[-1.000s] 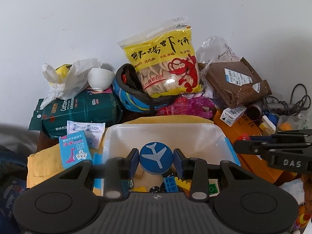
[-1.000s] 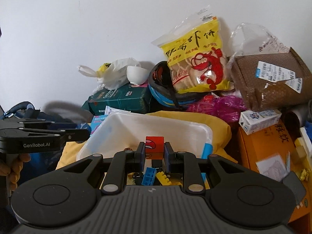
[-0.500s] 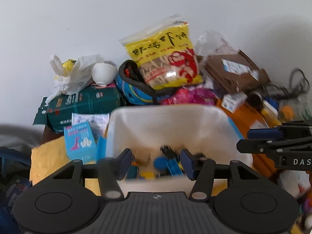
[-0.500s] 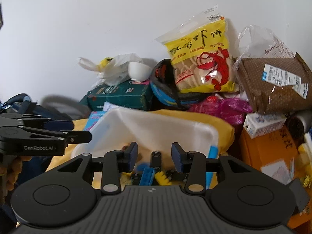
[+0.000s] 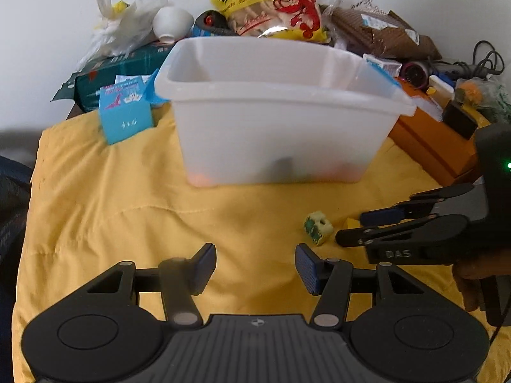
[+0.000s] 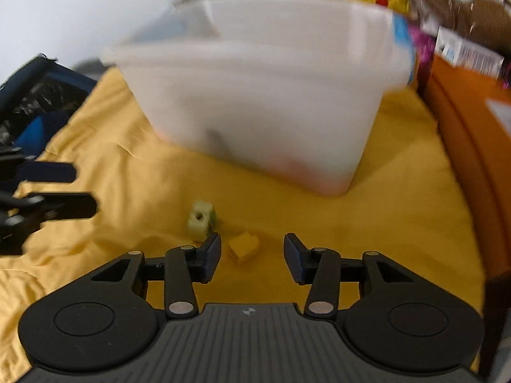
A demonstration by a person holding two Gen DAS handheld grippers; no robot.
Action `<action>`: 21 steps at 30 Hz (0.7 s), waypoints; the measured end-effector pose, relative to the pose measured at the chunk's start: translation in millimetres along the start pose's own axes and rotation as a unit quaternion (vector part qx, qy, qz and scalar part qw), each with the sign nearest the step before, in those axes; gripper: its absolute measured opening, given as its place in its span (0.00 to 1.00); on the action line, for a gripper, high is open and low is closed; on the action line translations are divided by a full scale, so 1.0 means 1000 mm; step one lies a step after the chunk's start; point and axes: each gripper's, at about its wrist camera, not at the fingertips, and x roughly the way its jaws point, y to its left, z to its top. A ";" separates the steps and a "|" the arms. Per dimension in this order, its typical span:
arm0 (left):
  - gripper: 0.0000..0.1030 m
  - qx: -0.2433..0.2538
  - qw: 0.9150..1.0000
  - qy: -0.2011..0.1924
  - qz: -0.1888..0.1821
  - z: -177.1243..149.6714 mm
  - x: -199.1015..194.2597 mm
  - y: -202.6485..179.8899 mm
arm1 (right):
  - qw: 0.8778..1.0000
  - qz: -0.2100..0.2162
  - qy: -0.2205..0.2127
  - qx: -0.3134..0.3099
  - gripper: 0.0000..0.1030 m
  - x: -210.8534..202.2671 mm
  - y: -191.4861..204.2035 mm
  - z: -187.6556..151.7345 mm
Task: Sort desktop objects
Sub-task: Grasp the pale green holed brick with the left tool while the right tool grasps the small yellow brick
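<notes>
Both the left hand-held gripper and the right hand-held gripper are held agape, empty. A yellow block is seen between the right fingers, beside a pale green block on the yellow cloth

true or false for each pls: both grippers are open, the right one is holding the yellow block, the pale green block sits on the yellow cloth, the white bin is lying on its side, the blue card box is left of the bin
1. Both grippers are open. True: the left gripper and the right gripper both have their jaws apart.
2. The right gripper holds the yellow block. False: it lies on the cloth between the open jaws, ungripped.
3. The pale green block sits on the yellow cloth. True.
4. The white bin lies on its side. False: it stands upright, opening upward.
5. The blue card box is left of the bin. True.
</notes>
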 end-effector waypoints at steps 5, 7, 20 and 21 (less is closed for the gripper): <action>0.57 0.006 1.000 0.002 -0.005 0.008 0.015 -0.011 | 1.000 0.004 0.005 -0.014 0.27 0.015 0.005 -0.005; 0.57 0.012 1.000 0.002 -0.016 0.011 0.025 -0.021 | 1.000 0.009 -0.004 -0.004 0.27 0.007 0.001 -0.006; 0.18 0.022 0.998 0.047 -0.024 0.019 0.089 -0.062 | 0.998 -0.001 -0.043 0.039 0.27 -0.075 -0.044 -0.036; 0.17 0.021 0.999 0.042 -0.026 0.020 0.085 -0.060 | 0.998 -0.001 -0.043 0.042 0.27 -0.076 -0.045 -0.037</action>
